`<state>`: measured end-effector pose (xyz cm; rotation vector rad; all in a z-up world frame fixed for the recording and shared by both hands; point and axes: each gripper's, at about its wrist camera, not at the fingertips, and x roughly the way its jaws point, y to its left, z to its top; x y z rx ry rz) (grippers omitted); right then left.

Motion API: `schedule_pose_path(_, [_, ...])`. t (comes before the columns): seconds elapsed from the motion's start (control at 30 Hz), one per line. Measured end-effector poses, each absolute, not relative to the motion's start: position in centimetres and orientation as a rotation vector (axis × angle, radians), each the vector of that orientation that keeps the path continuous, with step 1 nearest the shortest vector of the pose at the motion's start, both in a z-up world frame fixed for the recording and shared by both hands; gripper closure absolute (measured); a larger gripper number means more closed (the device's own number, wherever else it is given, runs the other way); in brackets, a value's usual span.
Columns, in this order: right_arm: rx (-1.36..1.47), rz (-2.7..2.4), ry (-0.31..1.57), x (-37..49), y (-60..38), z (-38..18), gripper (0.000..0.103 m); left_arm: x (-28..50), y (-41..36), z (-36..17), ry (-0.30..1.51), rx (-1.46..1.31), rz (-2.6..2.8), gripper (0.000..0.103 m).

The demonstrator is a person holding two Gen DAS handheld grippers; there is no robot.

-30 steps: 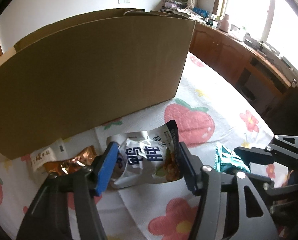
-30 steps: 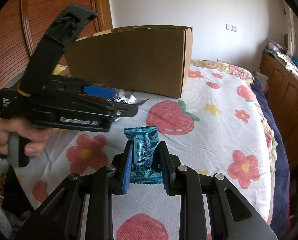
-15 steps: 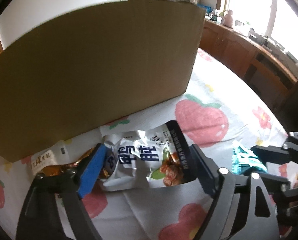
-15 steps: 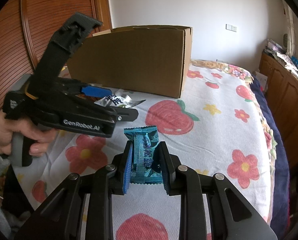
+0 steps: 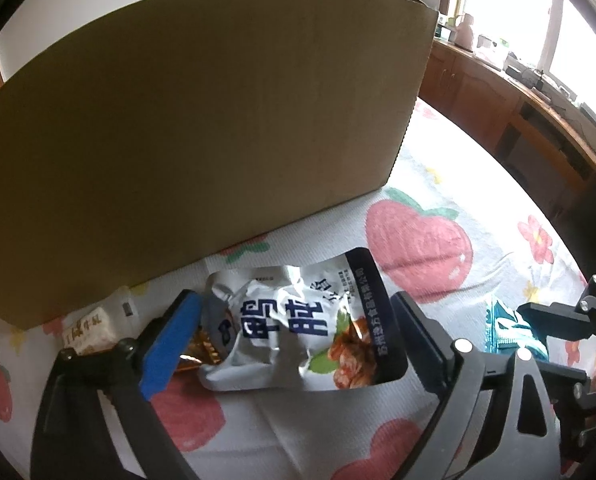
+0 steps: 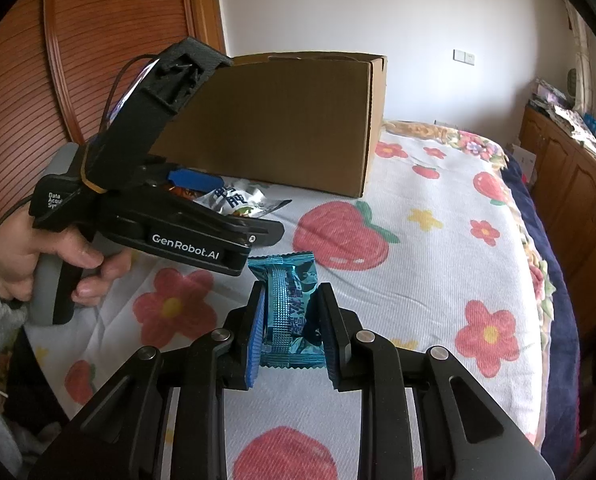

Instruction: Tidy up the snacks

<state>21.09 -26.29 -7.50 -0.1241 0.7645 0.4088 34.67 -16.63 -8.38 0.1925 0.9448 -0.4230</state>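
My left gripper (image 5: 293,332) holds a crumpled silver snack bag with blue characters (image 5: 298,328) between its fingers, lifted a little above the bedspread; the bag also shows in the right wrist view (image 6: 237,200). A large brown cardboard box (image 5: 201,120) stands just beyond it, its wall facing me, and shows in the right wrist view (image 6: 281,120). My right gripper (image 6: 291,332) is shut on a teal wrapped snack (image 6: 291,308), which shows at the left wrist view's right edge (image 5: 510,326).
An orange foil snack (image 5: 197,354) and a pale yellow packet (image 5: 91,326) lie by the box's near wall. The bedspread (image 6: 438,248) has strawberry and flower prints. Wooden cabinets (image 6: 570,184) line the right side; a wooden headboard (image 6: 77,60) is at left.
My left gripper has lifted the silver bag and moved closer to the box. The right gripper and its teal snack have stayed still.
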Motion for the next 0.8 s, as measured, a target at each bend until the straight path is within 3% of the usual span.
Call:
schedule_pose_path(0.6, [-0.126, 0.411, 0.763, 21.1, -26.2, -7.5, 0.079, 34.3, -16.1, -8.6, 0.964, 0.206, -0.412, 0.003])
schedule_pose_path(0.67, [-0.126, 0.411, 0.763, 21.1, -26.2, -7.5, 0.079, 33.9, -16.1, -8.5, 0.961, 0.201, -0.418, 0.009])
schedule_pose_path(0.73, [-0.126, 0.410, 0.763, 21.1, -26.2, -7.5, 0.079, 33.3, -16.1, -8.3, 0.938, 0.205, -0.427, 0.022])
schedule_pose_path(0.8, [-0.126, 0.411, 0.763, 21.1, -26.2, -7.5, 0.079, 33.0, -16.0, -8.3, 0.940, 0.203, -0.434, 0.025])
